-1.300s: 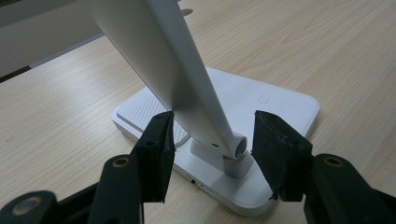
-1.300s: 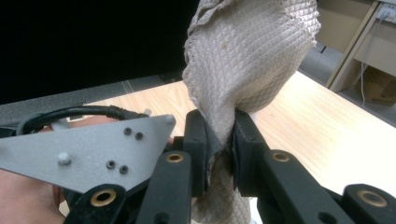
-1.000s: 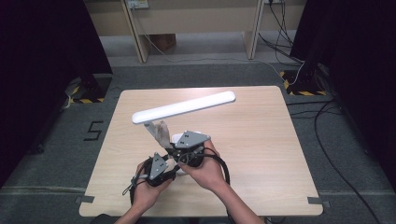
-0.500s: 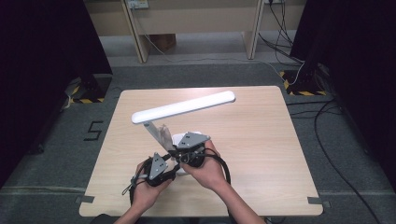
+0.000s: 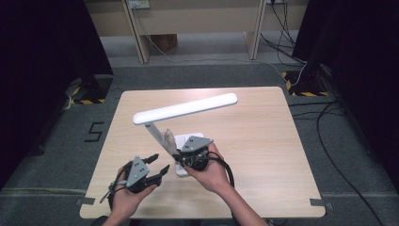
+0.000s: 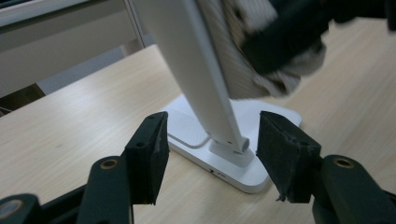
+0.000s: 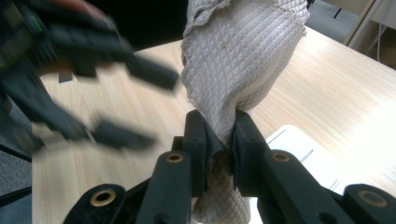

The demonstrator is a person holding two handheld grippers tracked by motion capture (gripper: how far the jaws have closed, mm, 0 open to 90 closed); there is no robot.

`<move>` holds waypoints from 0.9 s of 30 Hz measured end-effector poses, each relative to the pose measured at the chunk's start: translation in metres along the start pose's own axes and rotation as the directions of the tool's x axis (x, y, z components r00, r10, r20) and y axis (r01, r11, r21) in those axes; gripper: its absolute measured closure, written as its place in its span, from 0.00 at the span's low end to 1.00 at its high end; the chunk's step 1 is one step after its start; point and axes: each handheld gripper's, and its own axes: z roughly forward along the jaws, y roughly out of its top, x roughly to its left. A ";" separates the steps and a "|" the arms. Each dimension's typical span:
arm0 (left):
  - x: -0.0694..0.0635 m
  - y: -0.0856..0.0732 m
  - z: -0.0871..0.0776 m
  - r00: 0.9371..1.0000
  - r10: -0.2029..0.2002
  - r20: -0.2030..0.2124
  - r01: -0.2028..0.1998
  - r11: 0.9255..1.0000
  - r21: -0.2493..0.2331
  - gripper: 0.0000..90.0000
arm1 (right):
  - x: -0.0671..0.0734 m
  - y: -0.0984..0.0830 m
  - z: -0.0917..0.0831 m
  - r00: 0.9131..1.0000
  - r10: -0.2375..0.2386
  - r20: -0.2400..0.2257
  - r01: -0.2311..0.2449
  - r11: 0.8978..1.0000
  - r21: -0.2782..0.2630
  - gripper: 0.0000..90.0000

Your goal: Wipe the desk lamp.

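A white desk lamp stands mid-table, with a long head, a slanted stem and a flat base. My right gripper is shut on a grey waffle cloth, which it holds against the stem. The pads pinch the cloth at its lower part, as the right gripper view shows. My left gripper hangs left of the base. Its jaws have just been opening and grip nothing. In the left gripper view, the stem's foot lies beyond the tips.
The wooden table has open room to the right and behind the lamp. Its front edge lies close under both hands. Cables run over the grey floor to the right.
My left gripper has drawn back from the lamp's stem toward the left and front, and its jaws stand wider. The right gripper and cloth stay put.
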 end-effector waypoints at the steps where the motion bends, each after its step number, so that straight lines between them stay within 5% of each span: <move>1: 0.002 0.003 -0.004 1.000 -0.020 -0.004 0.019 1.000 -0.005 0.47 | 0.000 -0.001 0.000 1.000 -0.003 0.000 0.003 1.000 0.004 0.87; 7: 0.019 0.036 -0.020 0.998 -0.054 -0.012 0.053 0.993 -0.107 0.46 | 0.000 -0.006 0.004 1.000 0.004 -0.005 -0.004 1.000 0.014 0.87; 11: 0.019 0.049 -0.012 0.995 -0.098 0.034 0.102 0.984 -0.144 0.46 | -0.001 -0.008 0.006 1.000 0.002 -0.011 -0.002 1.000 0.021 0.87; 16: 0.018 0.055 0.001 0.985 -0.162 0.051 0.169 0.972 -0.165 0.48 | 0.000 -0.011 0.006 1.000 0.021 -0.008 -0.021 0.999 0.034 0.87; 27: 0.022 0.059 0.014 0.979 -0.202 0.001 0.198 0.962 -0.188 0.57 | -0.003 -0.022 0.012 0.999 0.031 -0.016 -0.030 0.997 0.066 0.87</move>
